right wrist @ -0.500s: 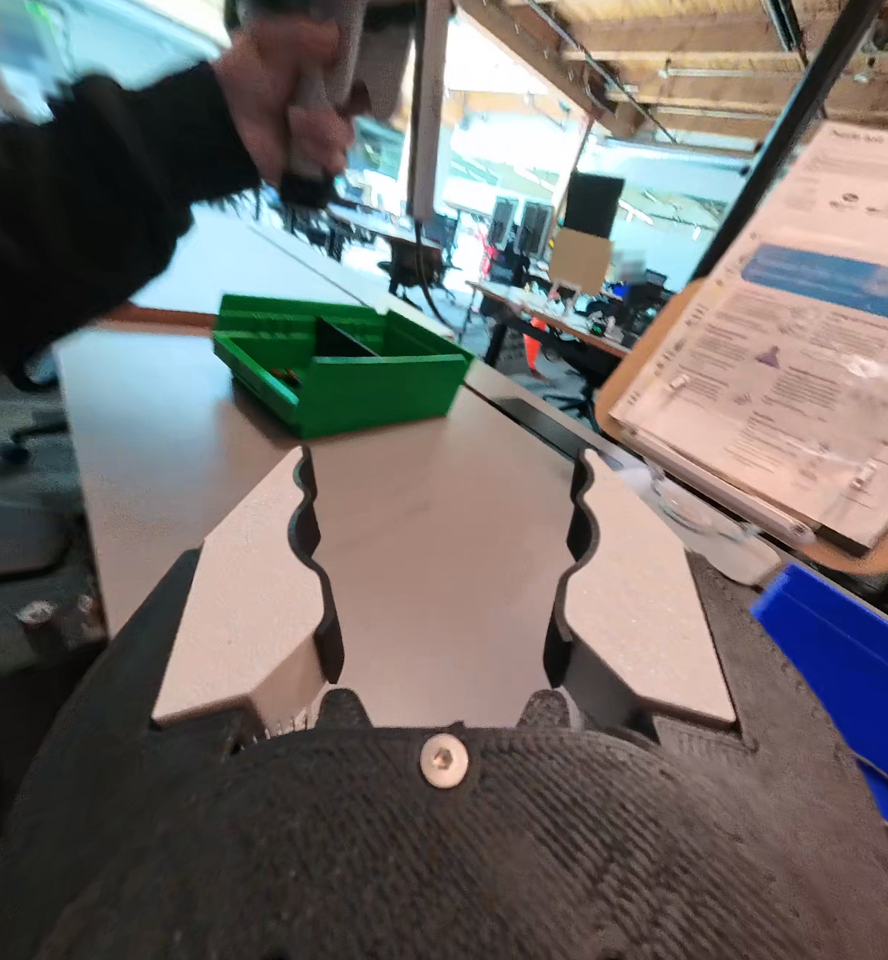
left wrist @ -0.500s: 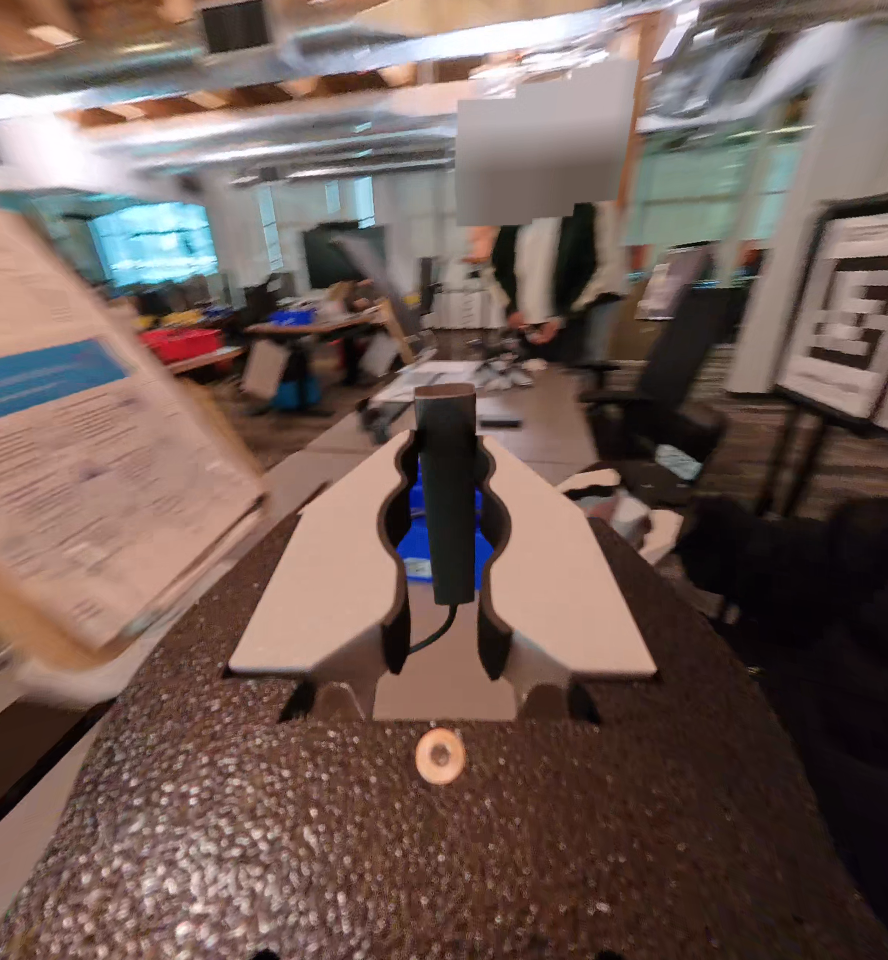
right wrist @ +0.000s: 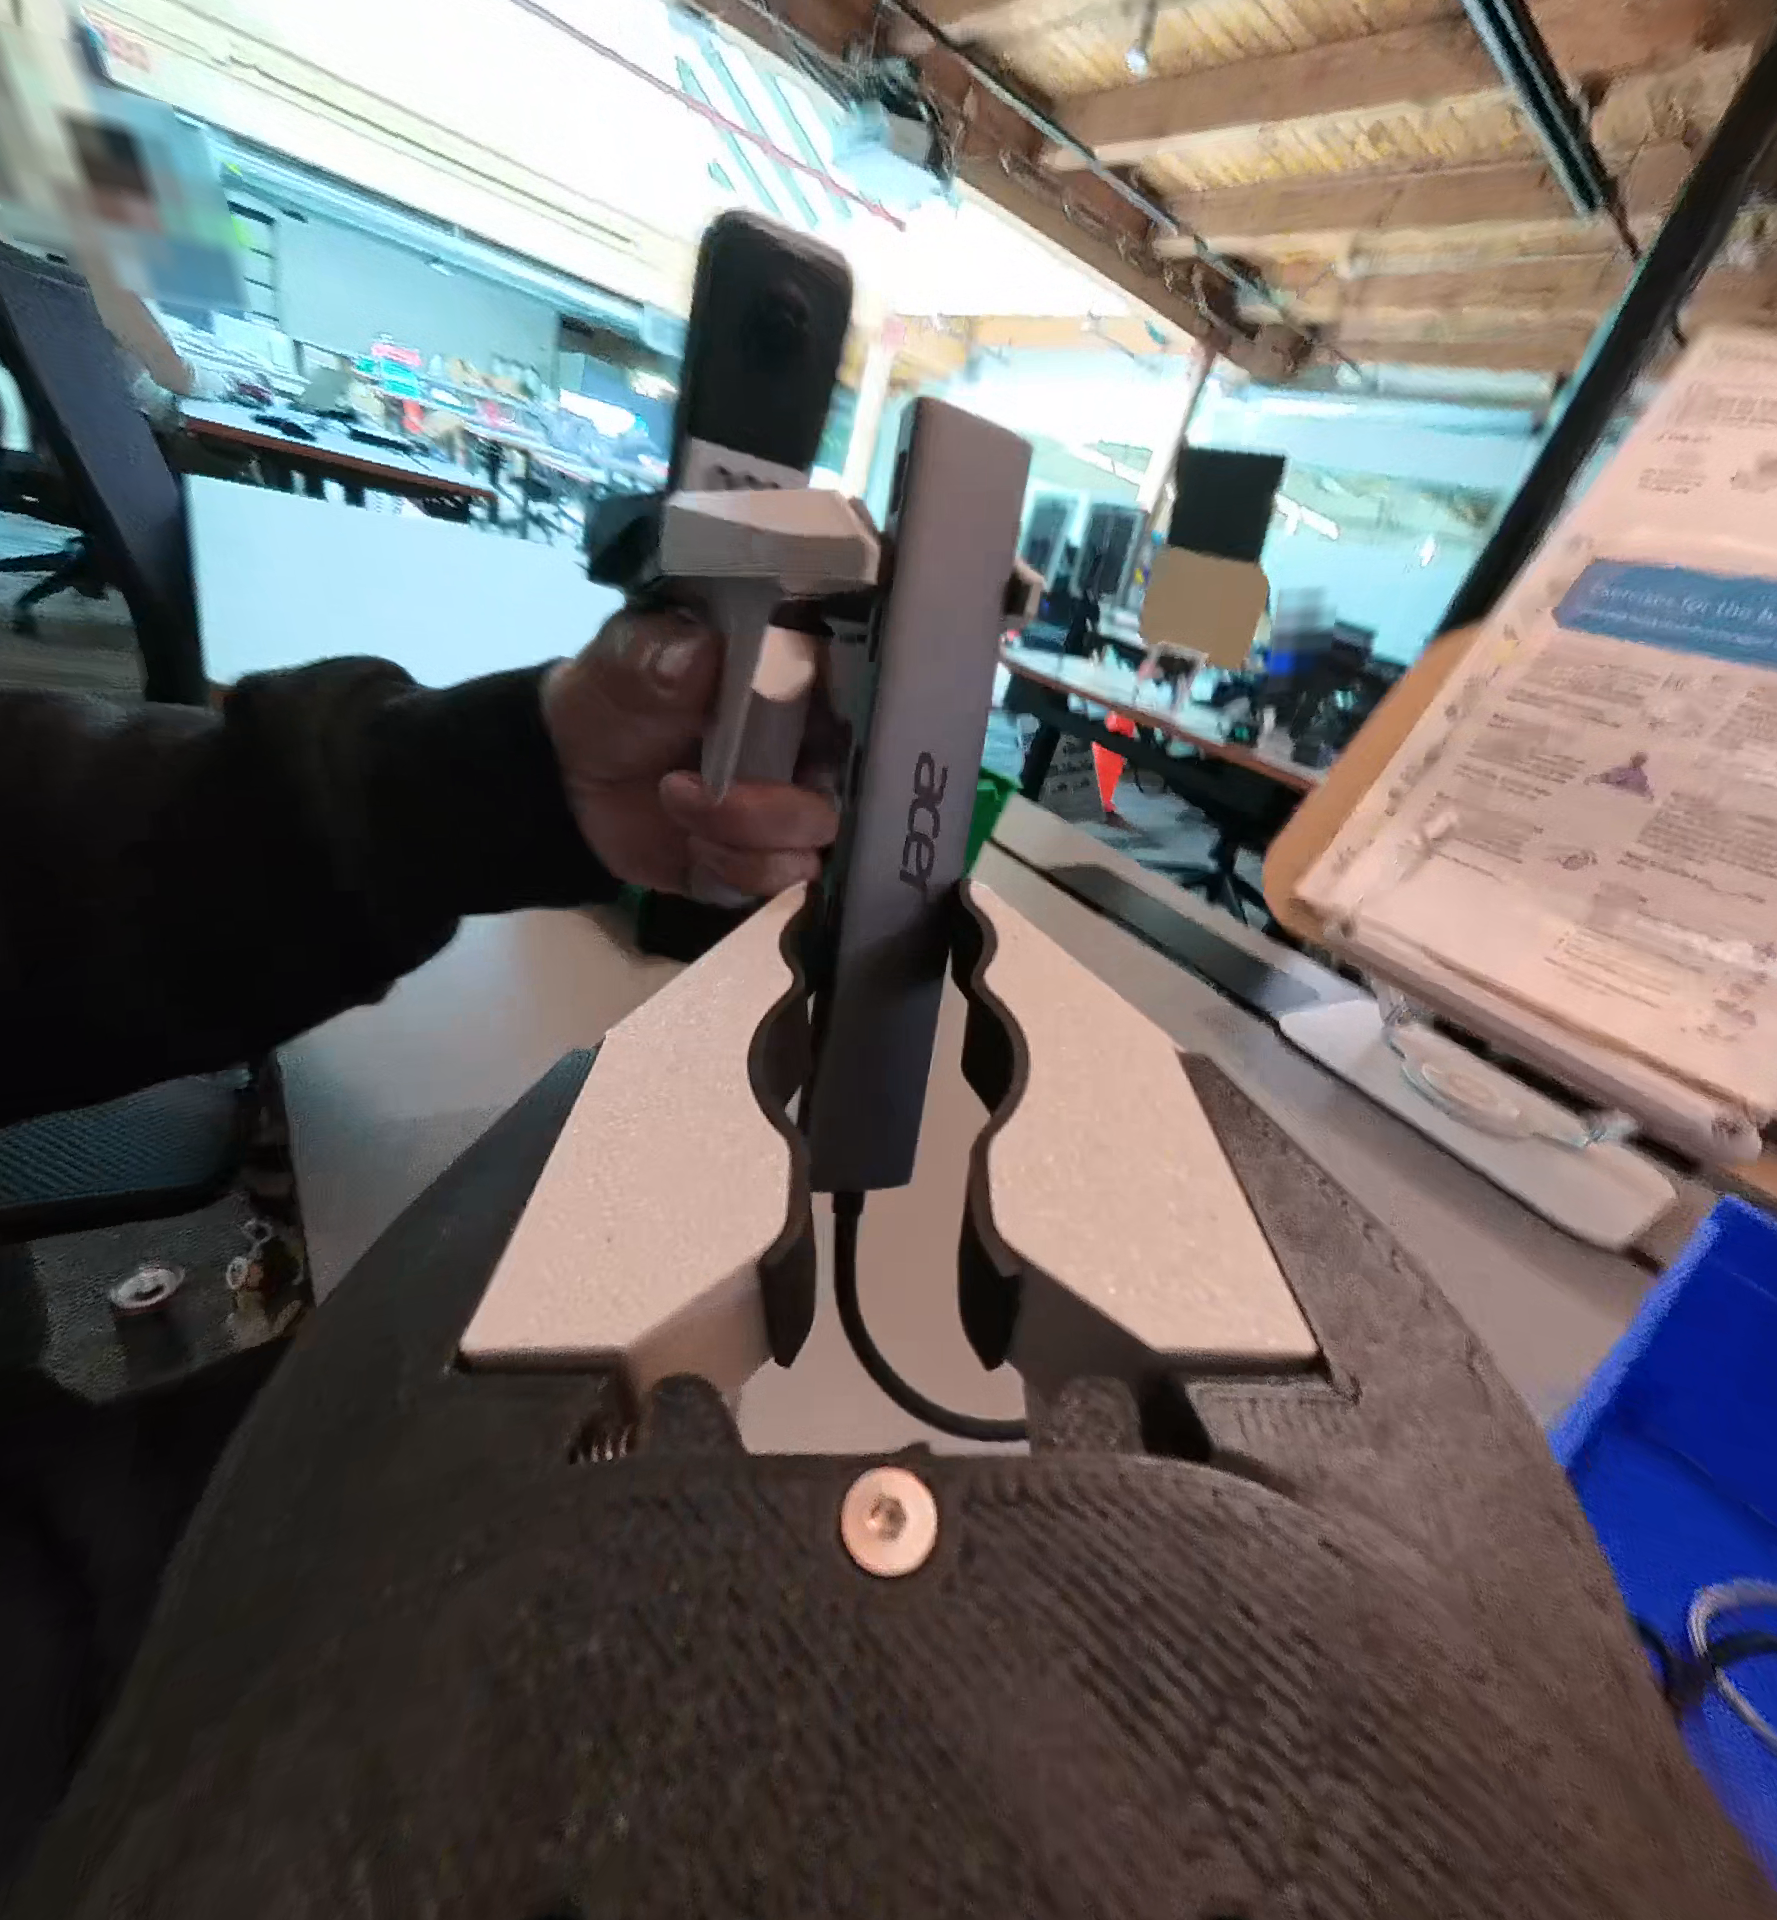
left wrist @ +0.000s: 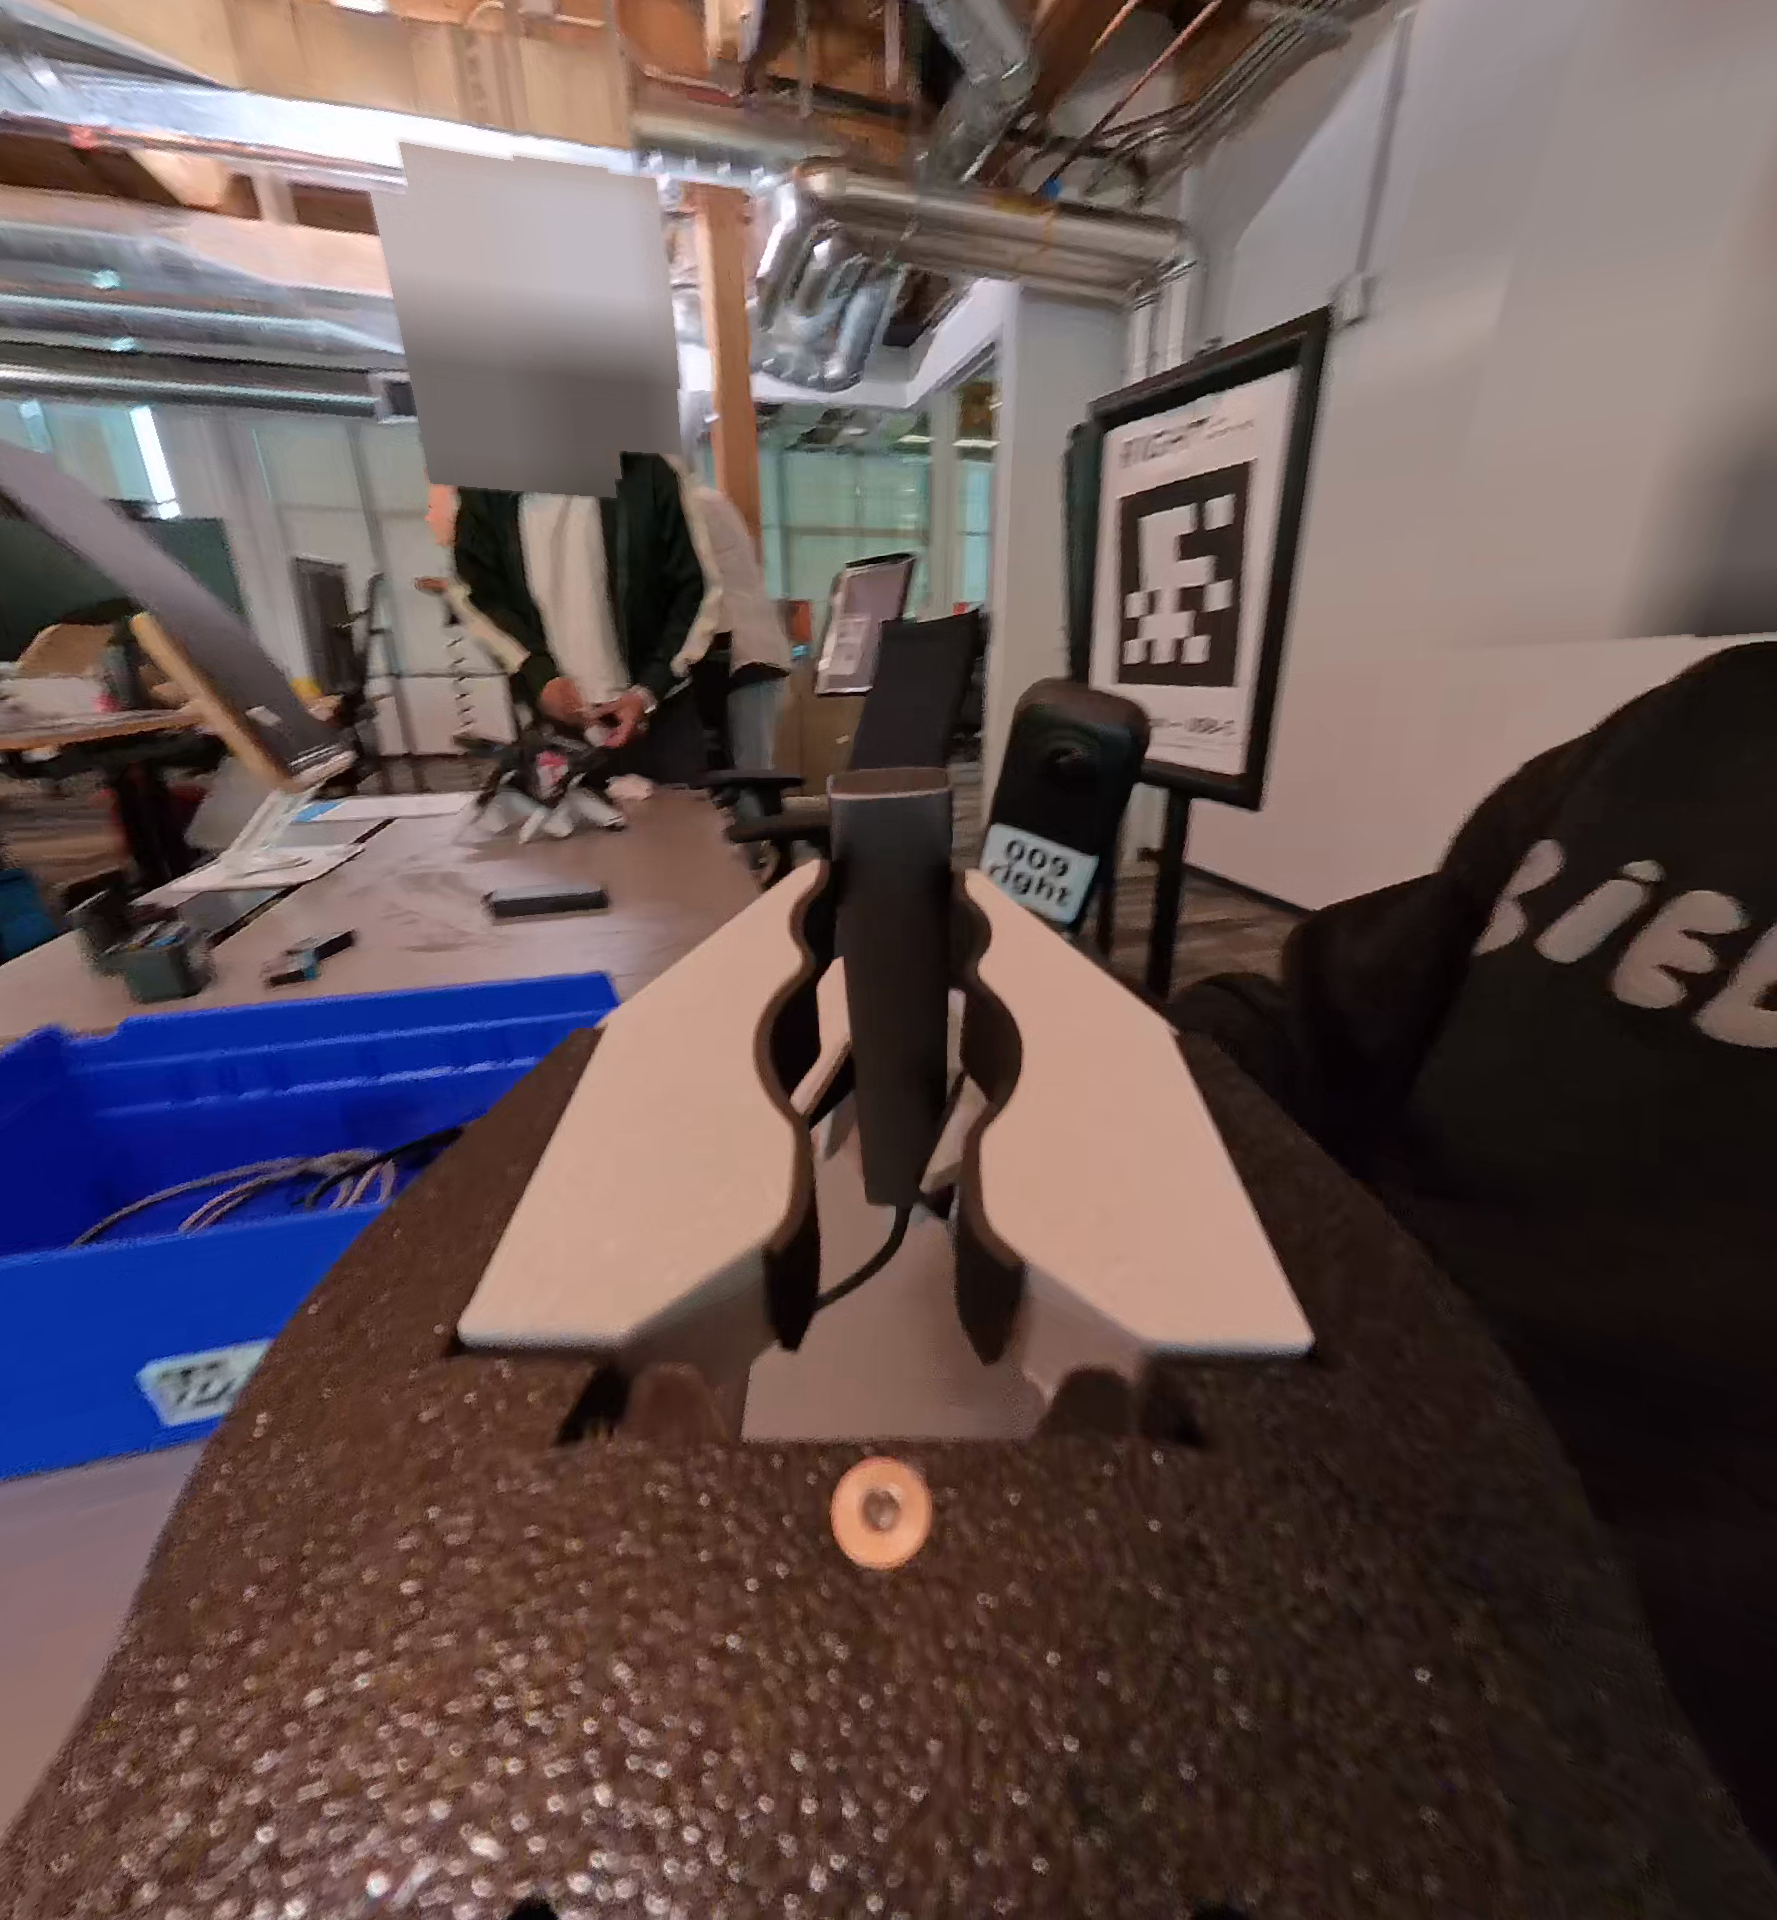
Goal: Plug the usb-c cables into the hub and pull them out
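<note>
On my left feed the brown tabletop (left wrist: 655,925) carries a blue bin (left wrist: 22,1320) at its near edge, with thin cables coiled inside. Farther back I see a flat dark slab (left wrist: 546,901), a small dark block (left wrist: 307,958), a dark cup-like holder (left wrist: 151,961) and loose papers (left wrist: 271,857). On my right feed a stand with a printed sheet (right wrist: 1590,790) rests on the tabletop (right wrist: 427,997) by a blue bin (right wrist: 1736,1455) corner.

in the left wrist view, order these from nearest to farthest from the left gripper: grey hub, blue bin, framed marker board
1. Slim grey hub, held upright between the left gripper fingers.
2. Blue plastic bin, low on the left.
3. Black-framed marker board, standing far back on the right.
</note>
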Available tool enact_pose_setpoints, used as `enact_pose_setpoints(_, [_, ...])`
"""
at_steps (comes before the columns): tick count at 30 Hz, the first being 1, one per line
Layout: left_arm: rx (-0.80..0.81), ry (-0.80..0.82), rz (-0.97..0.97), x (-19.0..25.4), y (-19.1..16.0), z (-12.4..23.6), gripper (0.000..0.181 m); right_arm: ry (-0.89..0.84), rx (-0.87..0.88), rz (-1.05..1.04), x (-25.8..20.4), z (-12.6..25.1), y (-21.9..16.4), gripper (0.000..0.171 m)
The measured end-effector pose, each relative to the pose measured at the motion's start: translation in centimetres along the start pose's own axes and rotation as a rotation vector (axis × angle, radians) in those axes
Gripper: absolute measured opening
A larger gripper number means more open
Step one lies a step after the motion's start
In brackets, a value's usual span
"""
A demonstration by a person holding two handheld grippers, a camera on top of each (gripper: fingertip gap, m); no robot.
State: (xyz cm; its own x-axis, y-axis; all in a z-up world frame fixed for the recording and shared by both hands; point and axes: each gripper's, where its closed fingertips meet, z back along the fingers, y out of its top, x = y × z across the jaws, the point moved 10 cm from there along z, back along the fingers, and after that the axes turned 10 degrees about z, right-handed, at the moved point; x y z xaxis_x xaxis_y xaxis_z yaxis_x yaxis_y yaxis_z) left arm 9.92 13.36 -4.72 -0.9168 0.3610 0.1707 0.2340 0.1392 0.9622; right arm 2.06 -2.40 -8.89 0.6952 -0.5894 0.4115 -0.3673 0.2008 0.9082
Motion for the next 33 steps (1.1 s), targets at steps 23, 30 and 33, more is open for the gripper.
enact_pose_setpoints(23, [0.313,0.208,0.780,-1.3,-7.9,2.2,0.008,-0.237,-0.144,0.443,-0.6,-0.3,-3.4,0.032])
enact_pose_setpoints(30, [0.430,0.134,0.968,-2.1,-9.3,1.5,0.007,-0.193,-0.038,0.327,-0.6,-0.1,-3.6,0.029])
enact_pose_setpoints(33, [0.471,0.124,1.025,-2.3,-9.9,1.2,0.007,-0.200,-0.036,0.319,-0.5,0.1,-3.8,0.022])
